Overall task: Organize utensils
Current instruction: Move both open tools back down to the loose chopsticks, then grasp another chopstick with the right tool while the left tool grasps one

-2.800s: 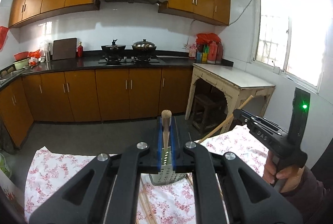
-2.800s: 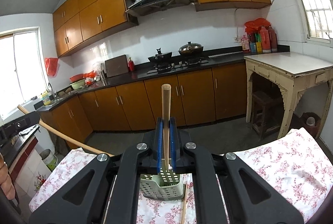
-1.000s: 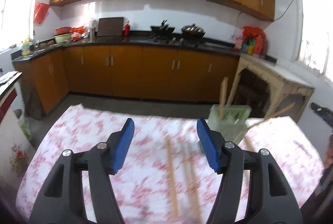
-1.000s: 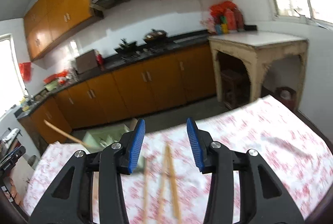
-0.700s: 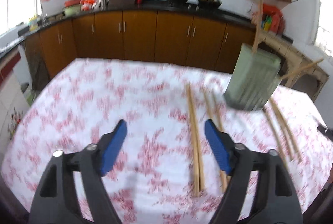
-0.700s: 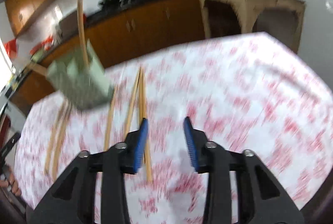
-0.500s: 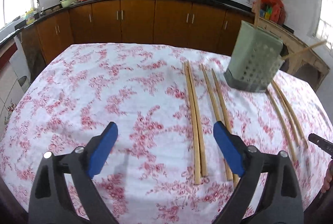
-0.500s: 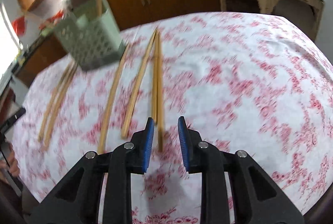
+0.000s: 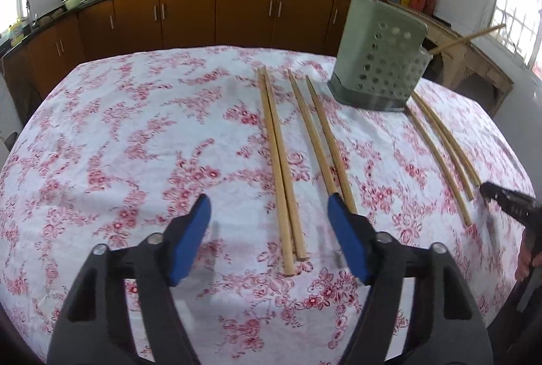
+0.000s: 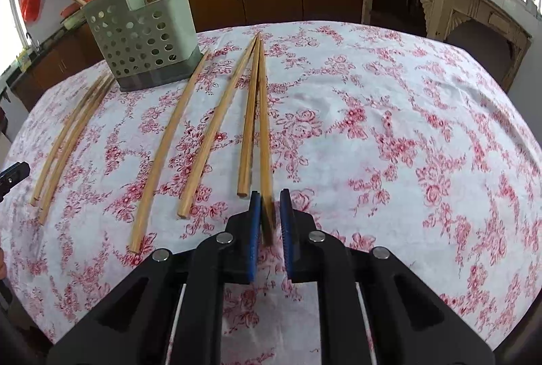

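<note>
While the left gripper (image 9: 269, 212) gapes wide at lower centre, the right gripper (image 10: 270, 209) straddles a chopstick (image 10: 264, 124), its jaws not visibly pinching.

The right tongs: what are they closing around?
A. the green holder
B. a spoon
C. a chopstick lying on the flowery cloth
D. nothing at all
C. The right tongs sit low over the cloth with the near end of one chopstick between their blue pads.
</note>
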